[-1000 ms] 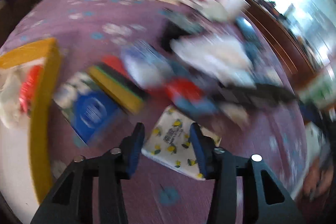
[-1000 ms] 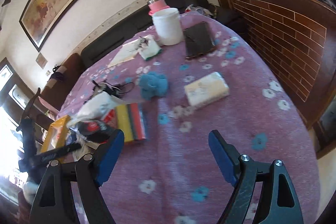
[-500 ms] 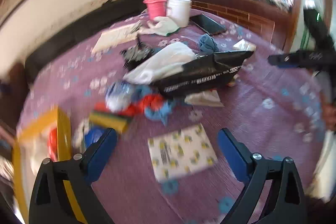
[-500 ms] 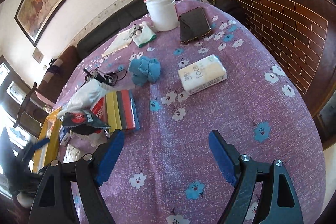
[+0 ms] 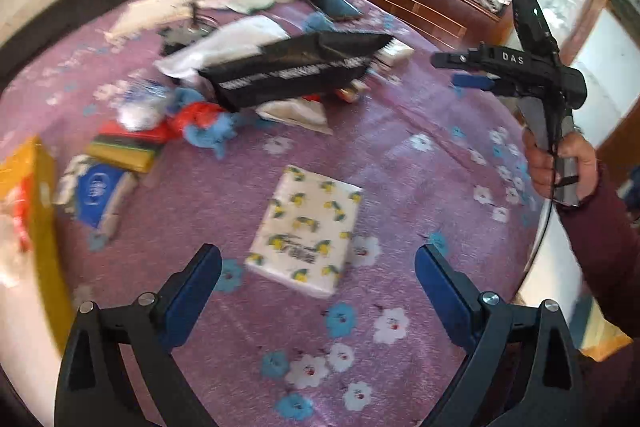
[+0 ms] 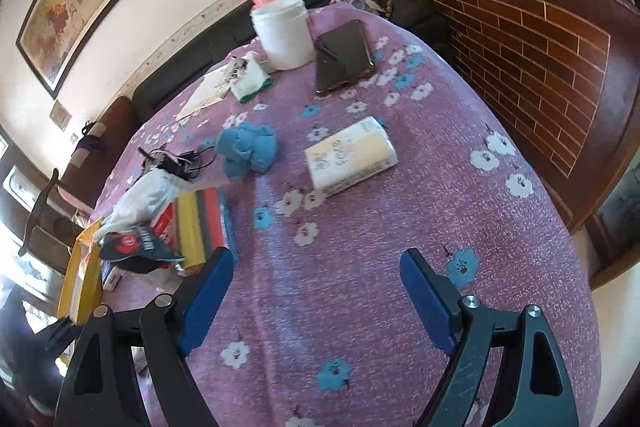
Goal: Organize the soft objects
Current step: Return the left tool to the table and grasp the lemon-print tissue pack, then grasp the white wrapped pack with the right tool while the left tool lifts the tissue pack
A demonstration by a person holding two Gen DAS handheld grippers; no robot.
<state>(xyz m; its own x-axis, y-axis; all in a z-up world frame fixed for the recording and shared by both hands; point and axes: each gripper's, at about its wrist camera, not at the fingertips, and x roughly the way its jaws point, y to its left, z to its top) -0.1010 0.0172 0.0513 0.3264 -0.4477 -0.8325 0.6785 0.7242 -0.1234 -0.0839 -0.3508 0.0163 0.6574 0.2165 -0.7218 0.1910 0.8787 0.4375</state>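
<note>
- Left wrist view: the left gripper (image 5: 316,275), whose jaws have just been opening and now stand wide apart and empty, hangs over the lemon-print tissue pack (image 5: 307,235) lying flat on the purple tablecloth (image 5: 420,187), seemingly freshly released there.
- Right wrist view: the right gripper (image 6: 316,287), fingers spread with nothing between them, faces the cream tissue pack (image 6: 351,156) and blue cloth (image 6: 249,150), probably lining up a pick.

Black frames, silver screws, blue fingers (image 5: 192,291) on both grippers. Right gripper (image 5: 464,71) marked "DAS". Maroon sleeve (image 5: 600,247), thin black cable.

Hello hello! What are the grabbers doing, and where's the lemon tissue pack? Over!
Left gripper open, empty. Right gripper open, empty. Lemon tissue pack flat on tablecloth, nothing blocking.
</note>
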